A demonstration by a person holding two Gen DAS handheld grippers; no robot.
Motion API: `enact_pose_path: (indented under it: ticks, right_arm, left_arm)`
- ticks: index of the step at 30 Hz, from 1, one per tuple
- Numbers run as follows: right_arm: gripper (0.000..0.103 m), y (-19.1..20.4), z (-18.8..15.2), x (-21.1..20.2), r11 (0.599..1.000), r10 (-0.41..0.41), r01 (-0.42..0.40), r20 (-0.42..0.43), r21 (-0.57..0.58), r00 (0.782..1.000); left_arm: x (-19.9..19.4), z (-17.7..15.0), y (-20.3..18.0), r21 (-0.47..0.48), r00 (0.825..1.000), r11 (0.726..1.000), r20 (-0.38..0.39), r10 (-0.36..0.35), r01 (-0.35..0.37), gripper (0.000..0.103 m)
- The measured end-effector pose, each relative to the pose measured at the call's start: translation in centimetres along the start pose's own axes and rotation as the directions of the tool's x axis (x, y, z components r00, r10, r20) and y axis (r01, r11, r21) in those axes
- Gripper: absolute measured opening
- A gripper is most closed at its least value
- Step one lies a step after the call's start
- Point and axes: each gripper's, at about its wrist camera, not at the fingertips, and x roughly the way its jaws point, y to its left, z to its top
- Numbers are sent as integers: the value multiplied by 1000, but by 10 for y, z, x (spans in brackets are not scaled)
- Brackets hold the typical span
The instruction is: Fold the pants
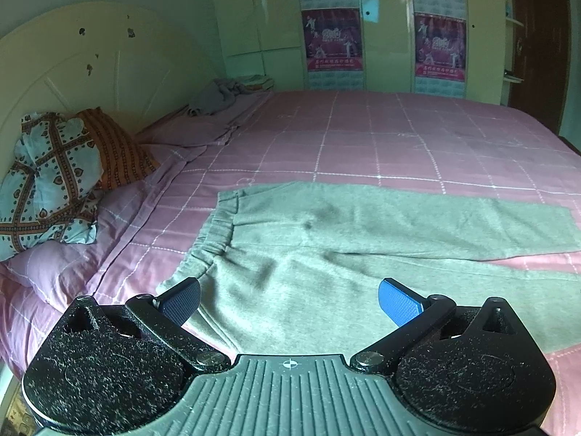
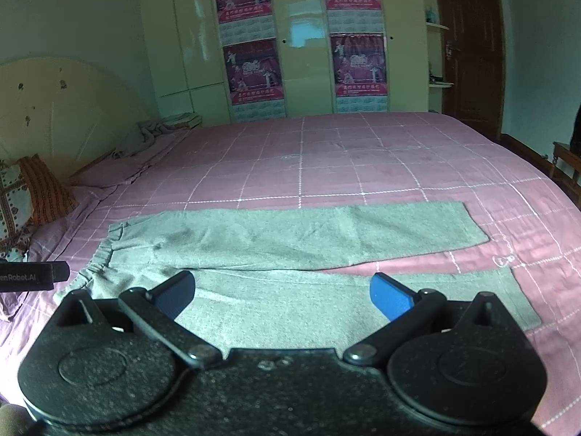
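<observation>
Grey pants (image 1: pixel 345 239) lie flat on the pink checked bed (image 1: pixel 363 138), waistband to the left, both legs running right and slightly apart. My left gripper (image 1: pixel 289 303) is open and empty, above the near leg close to the waistband. In the right wrist view the pants (image 2: pixel 290 239) lie the same way on the bed (image 2: pixel 326 152). My right gripper (image 2: pixel 282 296) is open and empty, above the middle of the near leg. The left gripper's body (image 2: pixel 32 276) shows at the left edge, beside the waistband.
Patterned pillows (image 1: pixel 54 181) and a lilac pillow sit at the headboard on the left. A heap of grey cloth (image 1: pixel 221 94) lies at the far corner of the bed. A wardrobe (image 2: pixel 290 36) with posters stands behind, a door (image 2: pixel 468 47) at right.
</observation>
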Motion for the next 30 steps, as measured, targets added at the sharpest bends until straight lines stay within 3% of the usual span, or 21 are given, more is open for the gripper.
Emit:
enact_pose_path:
  ticks: [6,15,23,30]
  right_arm:
    - [103,14,12,23,997,70,-70,10,-20,997]
    - [100,47,32,88,980,181,-180,-2,-89,984]
    - [86,77,46,169,951,255,-262,-62,-164,965]
    - [85,98,62,242,927,299,-316,-112,-200,948]
  left_arm:
    - [33,10,13,0,999,1000,-22,31,-31,103]
    - [120,31,45,1,991,996,-100,89,-90,103]
    - [215,51,85,-42,968,987,-209,142,-154,103]
    - [295,67,101,-28,950,979,-249,190,-203,103]
